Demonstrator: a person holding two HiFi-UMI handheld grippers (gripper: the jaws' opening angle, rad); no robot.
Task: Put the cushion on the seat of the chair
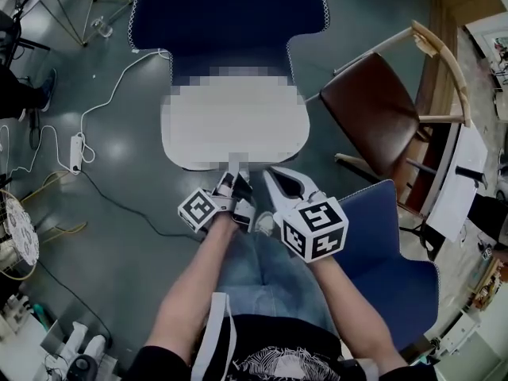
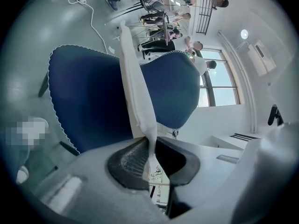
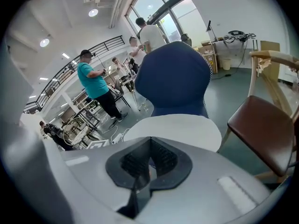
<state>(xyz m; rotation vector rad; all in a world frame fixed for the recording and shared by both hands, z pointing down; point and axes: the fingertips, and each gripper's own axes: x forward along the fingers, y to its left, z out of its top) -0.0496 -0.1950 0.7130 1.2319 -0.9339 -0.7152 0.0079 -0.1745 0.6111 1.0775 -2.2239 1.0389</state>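
Plainly the cushion (image 1: 270, 149) already lies flat on the seat of the blue chair (image 1: 230, 14), with its front edge toward the person. At the left, the left gripper (image 1: 230, 187) is at that front edge. Its own view shows the thin white hem running between the jaws, which look clenched on it — a pinch on the hem alone, not on the padded body. Just to its right, the right gripper (image 1: 275, 179) has its jaws pressed together on nothing, and the cushion lies ahead of it, untouched.

The cushion looks like a light, soft pad: thin, floppy, likely to sag or fold if lifted by one point, and in no way fragile. Its cloth should give the ribbed pads fair purchase, so slipping seems a small risk. The hem or a corner is the sensible place to grip, and two holds spread along one edge would probably keep it flat for any nudge to centre it.

Counted, left to right: one cushion, two grippers, three chairs — the blue chair that bears the cushion, a brown chair (image 1: 373, 105) to its right, and a second blue chair (image 1: 393, 252) by the person's right side
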